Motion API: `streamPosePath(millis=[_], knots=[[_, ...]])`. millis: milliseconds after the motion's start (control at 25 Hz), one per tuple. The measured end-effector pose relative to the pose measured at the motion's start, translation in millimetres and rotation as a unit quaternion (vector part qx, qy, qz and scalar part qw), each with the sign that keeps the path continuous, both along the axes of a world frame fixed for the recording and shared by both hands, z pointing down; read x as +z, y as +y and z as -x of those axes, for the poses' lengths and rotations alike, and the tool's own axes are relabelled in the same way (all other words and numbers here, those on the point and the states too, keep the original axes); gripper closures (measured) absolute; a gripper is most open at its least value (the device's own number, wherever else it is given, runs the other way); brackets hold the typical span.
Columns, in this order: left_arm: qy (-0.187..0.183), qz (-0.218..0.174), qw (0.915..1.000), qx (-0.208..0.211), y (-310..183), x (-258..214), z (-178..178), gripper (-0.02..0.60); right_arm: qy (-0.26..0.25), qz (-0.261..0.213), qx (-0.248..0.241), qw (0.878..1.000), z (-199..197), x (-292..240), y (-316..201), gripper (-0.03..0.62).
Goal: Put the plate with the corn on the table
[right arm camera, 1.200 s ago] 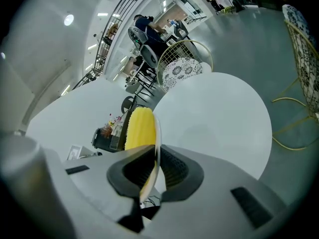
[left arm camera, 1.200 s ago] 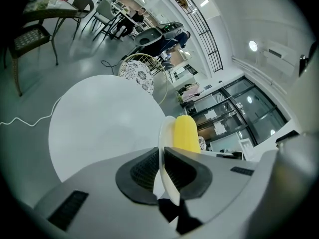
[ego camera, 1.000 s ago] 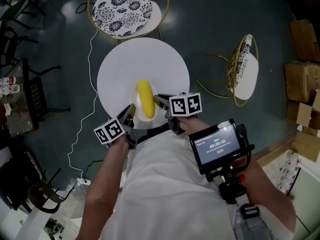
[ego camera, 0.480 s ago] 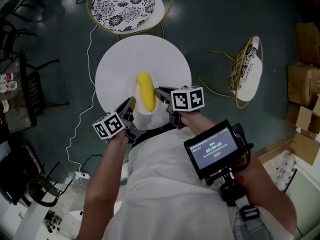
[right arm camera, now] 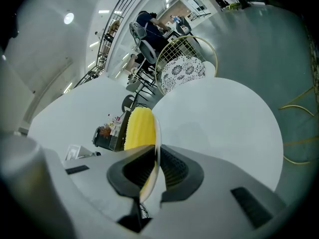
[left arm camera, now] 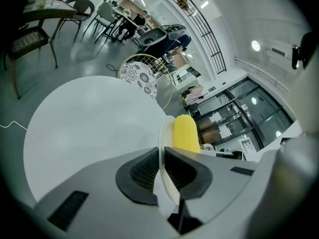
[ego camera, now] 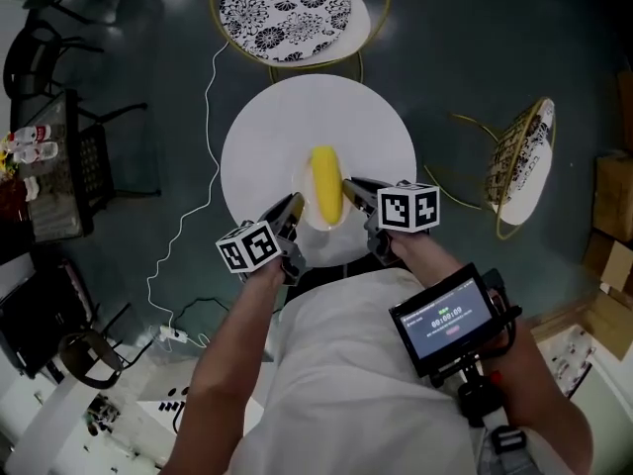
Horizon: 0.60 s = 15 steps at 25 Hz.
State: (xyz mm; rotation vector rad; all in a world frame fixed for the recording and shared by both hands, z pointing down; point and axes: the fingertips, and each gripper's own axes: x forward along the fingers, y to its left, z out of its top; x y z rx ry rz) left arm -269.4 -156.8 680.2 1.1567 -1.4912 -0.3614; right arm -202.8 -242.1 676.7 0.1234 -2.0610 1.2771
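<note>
Jaws of the left gripper point(left arm camera: 162, 156) are closed on the near left rim of the plate point(left arm camera: 161, 129); the thin white edge is seen pinched between the two dark ribbed pads. Jaws of the right gripper point(right arm camera: 155, 156) are likewise clamped on the plate's rim, on the opposite side. The plate is thus held from both sides at once.

Plate: small, white, seen edge-on in both gripper views. One yellow cob of corn point(ego camera: 324, 182) is carried on it, lying lengthwise, pointing away from the person.

Position: in the head view the plate is seen over the near half of the round white bench point(ego camera: 267, 137), between centre and near edge. Whether the underside touches the bench top or is just above it cannot be told from any view.

Both grippers are angled inward toward the plate, with the marker cubes just at the near edge of the bench.

Surroundings noted:
- chair with a black-and-white patterned cushion point(ego camera: 285, 3) at the far side of the bench, wire frame in gold;
- second chair point(ego camera: 519, 161) of the same kind at the right, apart from the bench;
- white cable point(ego camera: 188, 196) trailing over the dark floor at the left;
- small lit screen point(ego camera: 445, 320) mounted by the person's right forearm.
</note>
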Motion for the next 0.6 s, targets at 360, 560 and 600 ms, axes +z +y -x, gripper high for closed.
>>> streamPosePath(millis=[360, 560, 600], knots=[[0.004, 0.002, 1.0, 0.002, -7.1, 5.3, 5.0, 0.549, 0.0, 0.001, 0.003, 1.0, 4.6, 7.1, -7.6, 0.553], [0.005, 0.002, 1.0, -0.001, -10.3, 13.6, 13.1, 0.549, 0.01, -0.011, -0.002, 1.0, 9.3, 19.6, -13.4, 0.553], [0.005, 0.002, 1.0, -0.002, -12.2, 14.5, 15.0, 0.549, 0.009, -0.012, -0.002, 1.0, 11.6, 20.4, -15.5, 0.553]])
